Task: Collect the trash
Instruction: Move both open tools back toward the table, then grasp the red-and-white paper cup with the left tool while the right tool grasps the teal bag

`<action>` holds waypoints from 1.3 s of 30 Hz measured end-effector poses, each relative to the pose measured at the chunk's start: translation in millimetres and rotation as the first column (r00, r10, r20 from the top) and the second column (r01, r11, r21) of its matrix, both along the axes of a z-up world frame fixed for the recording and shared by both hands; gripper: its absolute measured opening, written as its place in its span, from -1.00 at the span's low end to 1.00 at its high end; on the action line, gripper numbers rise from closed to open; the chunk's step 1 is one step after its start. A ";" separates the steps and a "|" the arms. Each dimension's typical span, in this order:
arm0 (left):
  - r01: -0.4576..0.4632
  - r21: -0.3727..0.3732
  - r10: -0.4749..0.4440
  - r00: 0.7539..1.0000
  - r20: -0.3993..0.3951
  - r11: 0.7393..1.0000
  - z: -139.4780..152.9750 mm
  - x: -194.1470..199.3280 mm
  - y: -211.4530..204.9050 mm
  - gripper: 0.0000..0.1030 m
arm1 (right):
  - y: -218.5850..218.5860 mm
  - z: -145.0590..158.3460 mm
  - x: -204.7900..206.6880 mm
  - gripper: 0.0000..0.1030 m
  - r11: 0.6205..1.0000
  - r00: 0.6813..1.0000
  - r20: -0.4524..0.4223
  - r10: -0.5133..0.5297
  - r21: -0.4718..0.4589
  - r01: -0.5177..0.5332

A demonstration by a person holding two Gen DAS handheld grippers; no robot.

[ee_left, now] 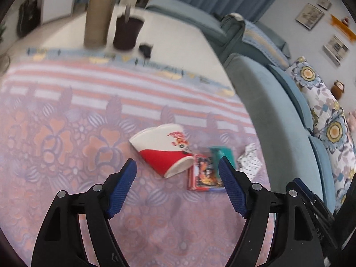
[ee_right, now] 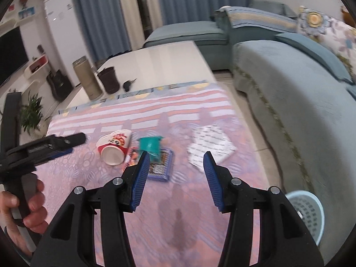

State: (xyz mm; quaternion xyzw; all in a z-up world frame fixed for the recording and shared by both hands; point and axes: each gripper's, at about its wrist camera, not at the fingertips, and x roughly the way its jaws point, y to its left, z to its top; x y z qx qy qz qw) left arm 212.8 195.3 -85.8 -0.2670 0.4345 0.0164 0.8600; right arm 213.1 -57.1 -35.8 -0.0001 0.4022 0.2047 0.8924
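Both grippers, left gripper (ee_left: pixel 178 162) and right gripper (ee_right: pixel 175 155), hover with jaws released and empty. Closing hard could crush the red-and-white paper cup (ee_left: pixel 163 149) lying on its side at mid-frame, or snag the pink floral cloth (ee_left: pixel 66 144) covering the bench.

Ahead of our fingers we see a patterned cloth (ee_left: pixel 66 133); far beyond them stand a tan cylinder (ee_left: pixel 99 15) and a dark pot (ee_left: pixel 126 32). Right of them runs a blue sofa (ee_right: pixel 300 84).

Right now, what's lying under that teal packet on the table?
The teal packet rests on a blue-edged snack wrapper, beside the tipped paper cup. What the packet covers of the wrapper stays hidden.
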 end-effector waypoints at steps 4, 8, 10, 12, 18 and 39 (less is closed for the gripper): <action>-0.004 -0.075 0.001 0.999 -0.048 0.997 -26.2 21.1 6.9 0.44 | 21.7 -15.8 13.5 -0.10 1.000 1.000 -0.005 0.030 0.003 -0.030; -0.003 -0.056 -0.001 0.997 -0.082 0.998 -41.9 34.2 5.3 0.44 | 31.4 -27.3 24.2 -0.10 0.999 0.999 -0.006 0.048 -0.003 -0.048; -0.005 -0.050 0.000 0.996 -0.094 0.999 -49.3 41.0 2.8 0.44 | 34.5 -33.6 29.1 -0.10 0.999 0.999 -0.014 0.051 -0.005 -0.051; 0.000 -0.047 -0.005 0.995 -0.102 0.999 -54.8 47.7 1.0 0.44 | 35.9 -40.9 33.1 -0.10 0.999 0.998 -0.029 0.055 -0.001 -0.055; 0.043 0.052 -0.038 0.994 -0.100 0.998 -60.5 64.0 -12.9 0.37 | 40.7 -52.7 39.6 -0.10 0.998 0.996 -0.049 0.070 0.013 -0.069; 0.105 0.167 -0.105 0.994 -0.004 0.980 -39.9 21.6 -10.3 0.08 | 71.9 -78.1 51.8 -0.27 0.990 0.982 -0.125 0.139 0.028 -0.137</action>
